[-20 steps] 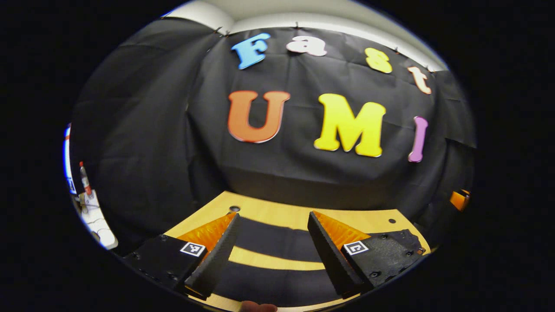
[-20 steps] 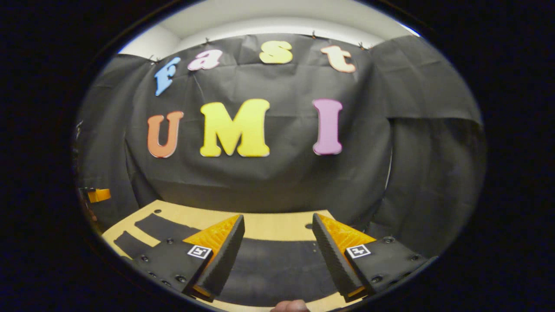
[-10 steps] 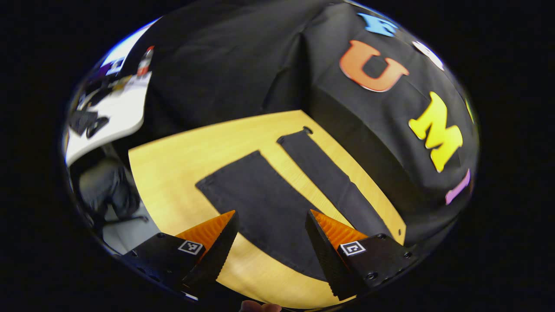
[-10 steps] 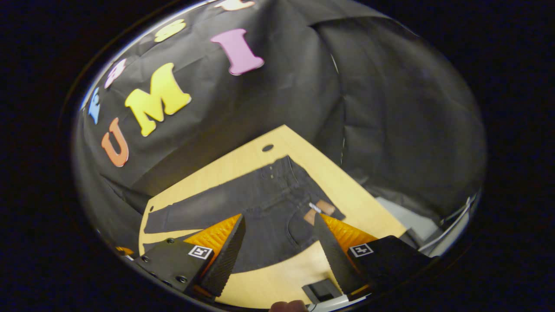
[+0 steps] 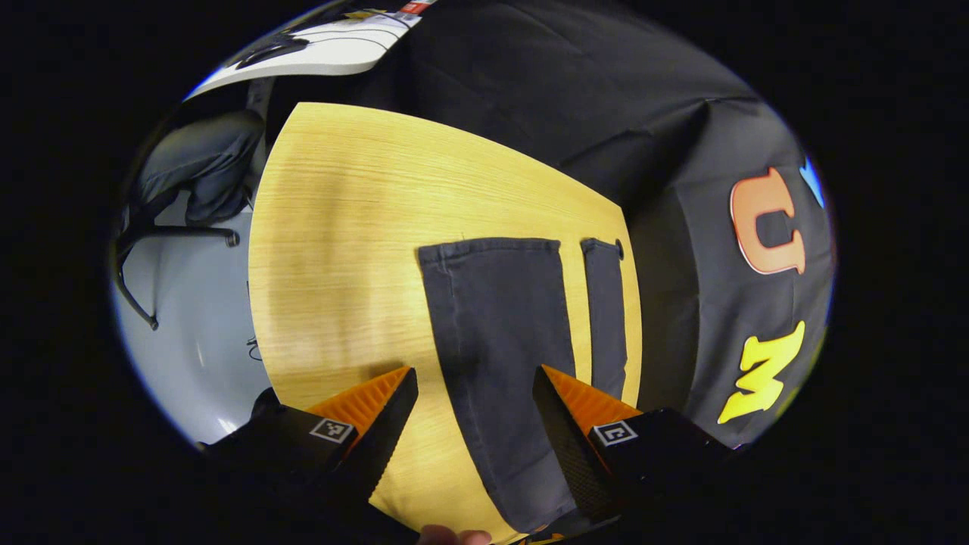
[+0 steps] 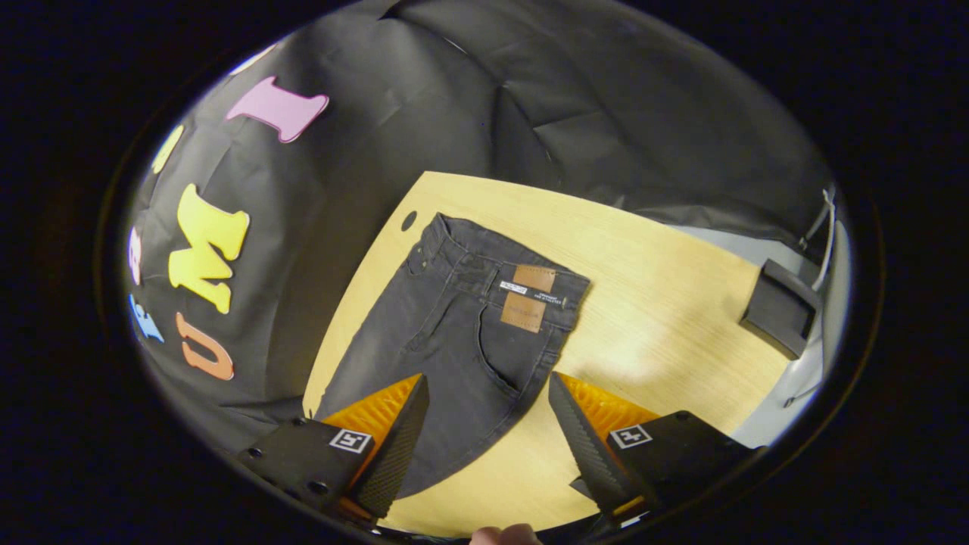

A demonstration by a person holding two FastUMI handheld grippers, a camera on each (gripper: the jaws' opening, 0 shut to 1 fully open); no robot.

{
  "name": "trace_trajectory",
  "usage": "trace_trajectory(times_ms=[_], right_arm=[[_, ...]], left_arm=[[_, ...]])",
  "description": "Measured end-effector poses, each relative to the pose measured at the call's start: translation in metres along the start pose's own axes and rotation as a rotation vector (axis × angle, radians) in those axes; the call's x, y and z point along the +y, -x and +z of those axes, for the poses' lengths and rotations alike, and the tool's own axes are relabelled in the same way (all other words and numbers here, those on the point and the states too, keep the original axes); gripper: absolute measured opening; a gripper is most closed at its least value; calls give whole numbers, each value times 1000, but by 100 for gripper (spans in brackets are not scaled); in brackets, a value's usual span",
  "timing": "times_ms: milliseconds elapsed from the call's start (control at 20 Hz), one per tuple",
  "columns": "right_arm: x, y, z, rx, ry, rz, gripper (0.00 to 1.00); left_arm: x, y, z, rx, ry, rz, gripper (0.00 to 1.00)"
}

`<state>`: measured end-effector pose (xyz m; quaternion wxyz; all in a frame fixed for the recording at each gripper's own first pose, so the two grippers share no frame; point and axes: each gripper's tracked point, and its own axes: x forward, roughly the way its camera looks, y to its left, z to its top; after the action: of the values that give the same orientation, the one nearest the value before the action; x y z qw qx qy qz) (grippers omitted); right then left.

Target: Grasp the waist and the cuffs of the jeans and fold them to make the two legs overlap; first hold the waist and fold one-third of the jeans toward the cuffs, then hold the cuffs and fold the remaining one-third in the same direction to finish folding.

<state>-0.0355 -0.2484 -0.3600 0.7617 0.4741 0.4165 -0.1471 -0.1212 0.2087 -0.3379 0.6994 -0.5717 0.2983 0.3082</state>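
Between the fingers, left gripper (image 5: 473,382): jaws spread wide, holding nothing; hangs above the nearer leg, no contact.
Ahead of left gripper: both cuffs (image 5: 490,248) of the jeans (image 5: 503,333), legs side by side with a strip of bare worktop (image 5: 341,250) between them.
Between the fingers, right gripper (image 6: 488,390): jaws apart, empty; poised above the hip area, clear of the cloth.
Ahead of right gripper: waist (image 6: 503,265) with a leather patch (image 6: 526,299), lying flat, beside the worktop's far edge.
Beyond, to the right: small dark box (image 6: 780,306) at the worktop's edge, well apart from the jeans.
Handling, judged: soft, limp denim, fairly heavy; sags and drags when lifted, not fragile, not slippery.
Hold points, judged: waistband edge where layers are thick; hemmed cuff edge of the leg to be carried over.
Task state: jeans fully spread, legs not yet overlapped.
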Motion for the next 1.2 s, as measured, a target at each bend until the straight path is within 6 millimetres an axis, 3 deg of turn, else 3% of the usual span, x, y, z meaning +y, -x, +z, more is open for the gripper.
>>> trace_trajectory(times_ms=[400,450,800,850,1000,1050,1200], right_arm=[[-22,-40,20,7,-131,-36,98],[-21,-42,25,-3,-149,-26,92],[-19,-47,29,2,-218,-6,98],[-21,-46,24,10,-226,-14,92],[-24,-40,15,0,-265,-11,92],[-24,-40,16,-8,-293,0,98],[-17,-53,23,-15,-341,36,92]], left_arm=[[-14,-21,18,-11,19,-8,98],[-15,-22,19,-10,19,-15,98],[-26,-31,22,-5,5,-28,98],[-26,-32,22,-3,4,-27,98],[-26,-30,23,-1,27,-39,98],[-26,-31,24,-2,39,-43,98],[-30,-33,25,11,40,-54,98]])
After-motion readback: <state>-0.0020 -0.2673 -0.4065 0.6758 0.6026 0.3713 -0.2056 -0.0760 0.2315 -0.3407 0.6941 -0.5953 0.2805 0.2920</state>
